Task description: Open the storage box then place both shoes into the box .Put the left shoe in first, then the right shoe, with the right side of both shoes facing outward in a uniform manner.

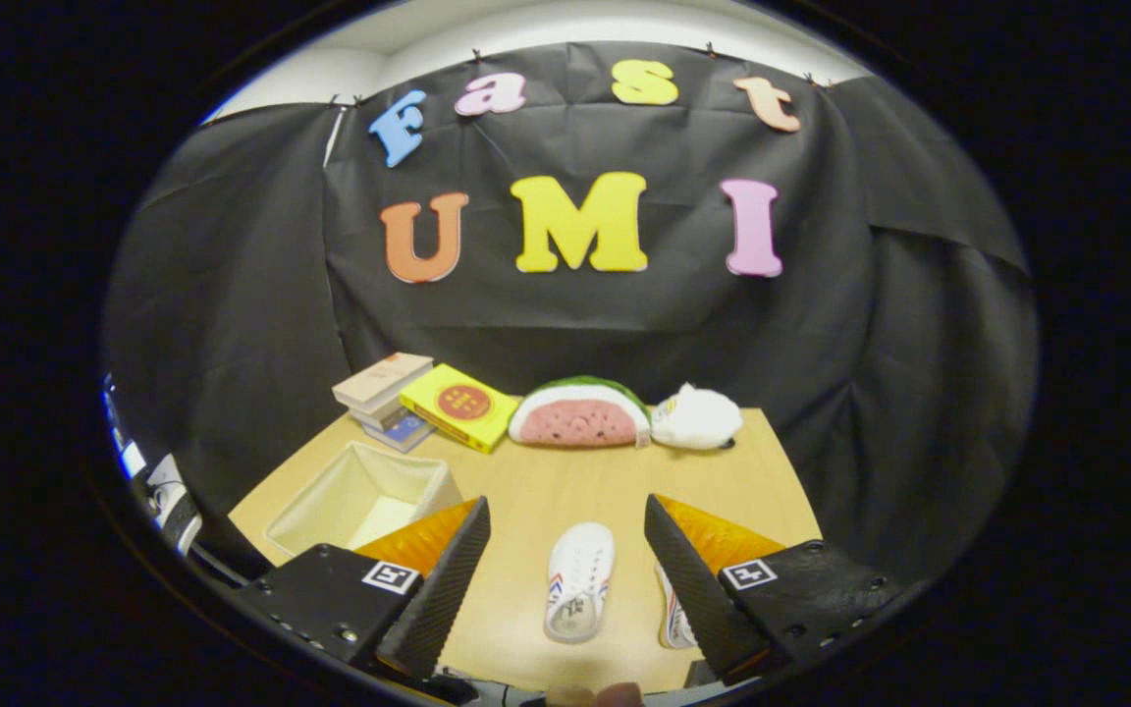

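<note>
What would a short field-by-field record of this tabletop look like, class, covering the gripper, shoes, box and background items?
gripper: open, fingers spread, holding nothing
first shoe: white, sole down, between the fingers
second shoe: white, partly hidden behind one finger
storage box: open, nothing seen inside, beside the other finger
table: light wood
far edge: stacked books, yellow box, watermelon plush, white plush

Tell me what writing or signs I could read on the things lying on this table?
Yellow book: a red round emblem with marks on it, too small and blurred to read.
Stack of books: a blue cover at the bottom, its print too blurred to read.
White shoe between the open gripper fingers: red and blue stripes, no legible words.
Watermelon cushion, white plush toy, open storage box: no writing.
</note>
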`<state>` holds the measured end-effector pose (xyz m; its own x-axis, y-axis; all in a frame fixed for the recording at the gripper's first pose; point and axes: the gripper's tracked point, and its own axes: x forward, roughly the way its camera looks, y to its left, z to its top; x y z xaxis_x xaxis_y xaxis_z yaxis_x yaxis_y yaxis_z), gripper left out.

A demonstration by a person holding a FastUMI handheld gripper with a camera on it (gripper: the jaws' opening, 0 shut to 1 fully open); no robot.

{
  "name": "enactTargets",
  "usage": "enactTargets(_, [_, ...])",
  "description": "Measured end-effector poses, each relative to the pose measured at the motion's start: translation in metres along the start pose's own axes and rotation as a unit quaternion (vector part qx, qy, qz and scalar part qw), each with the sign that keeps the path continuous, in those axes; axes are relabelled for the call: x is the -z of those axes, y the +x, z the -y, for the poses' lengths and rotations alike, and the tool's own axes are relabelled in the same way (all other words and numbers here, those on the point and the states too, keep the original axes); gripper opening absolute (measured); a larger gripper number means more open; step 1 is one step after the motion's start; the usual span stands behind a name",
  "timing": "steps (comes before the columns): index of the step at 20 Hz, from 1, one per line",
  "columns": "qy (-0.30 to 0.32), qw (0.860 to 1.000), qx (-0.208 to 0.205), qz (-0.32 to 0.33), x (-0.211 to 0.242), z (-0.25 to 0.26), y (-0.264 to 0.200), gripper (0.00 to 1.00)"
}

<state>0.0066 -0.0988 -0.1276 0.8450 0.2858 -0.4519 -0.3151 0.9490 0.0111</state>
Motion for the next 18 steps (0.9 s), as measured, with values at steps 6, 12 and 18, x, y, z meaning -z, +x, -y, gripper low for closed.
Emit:
enactTargets(6, [0.023,0.992,-0.006,-0.122,0.104,0.036,0.056,0.96])
enactTargets(12, [0.026,0.982,-0.029,-0.184,0.147,0.042,0.135,0.96])
enactTargets(18, [0.089,0.967,-0.039,-0.235,0.172,0.046,0.187,0.95])
